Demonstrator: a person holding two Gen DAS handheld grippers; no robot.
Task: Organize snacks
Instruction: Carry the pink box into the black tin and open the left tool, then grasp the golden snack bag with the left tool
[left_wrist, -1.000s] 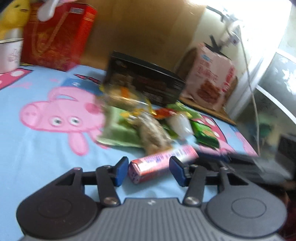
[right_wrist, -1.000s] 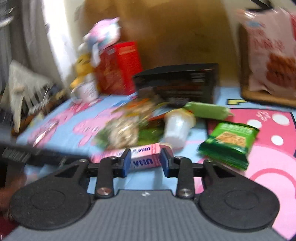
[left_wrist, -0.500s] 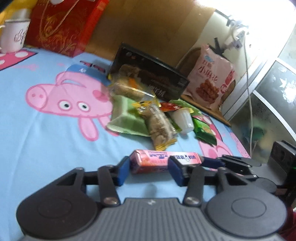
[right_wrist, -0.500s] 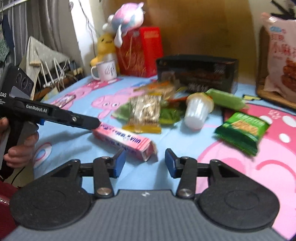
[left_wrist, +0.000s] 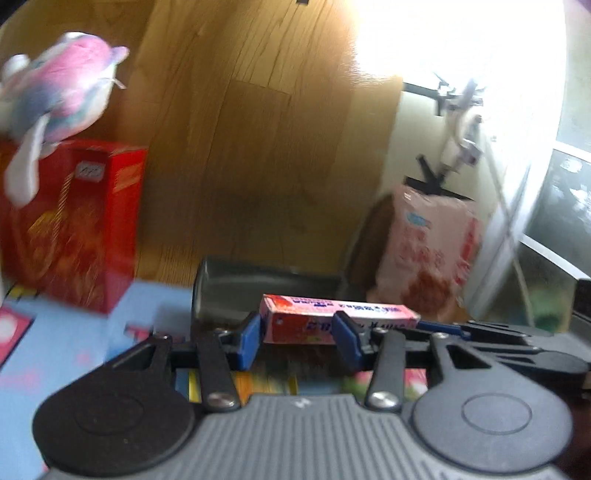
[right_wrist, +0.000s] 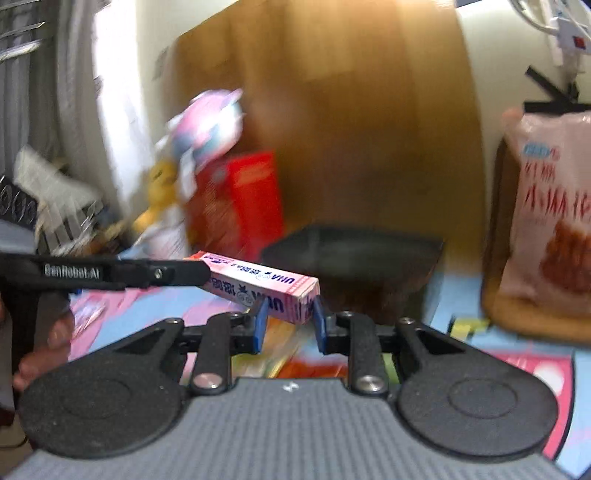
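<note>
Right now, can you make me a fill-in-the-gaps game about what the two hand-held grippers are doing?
1. Both hand-held grippers hold one long ___ box of sweets.
2. The right hand-held gripper pinches the box at its ___.
3. The plush toy sits on top of the ___ box.
4. The left hand-held gripper has ___ pads.

Missing words: pink; end; red; blue

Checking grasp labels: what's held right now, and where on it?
The pink box, lifted off the sheet. Left gripper clamps one end, right gripper clamps the other end.
</note>
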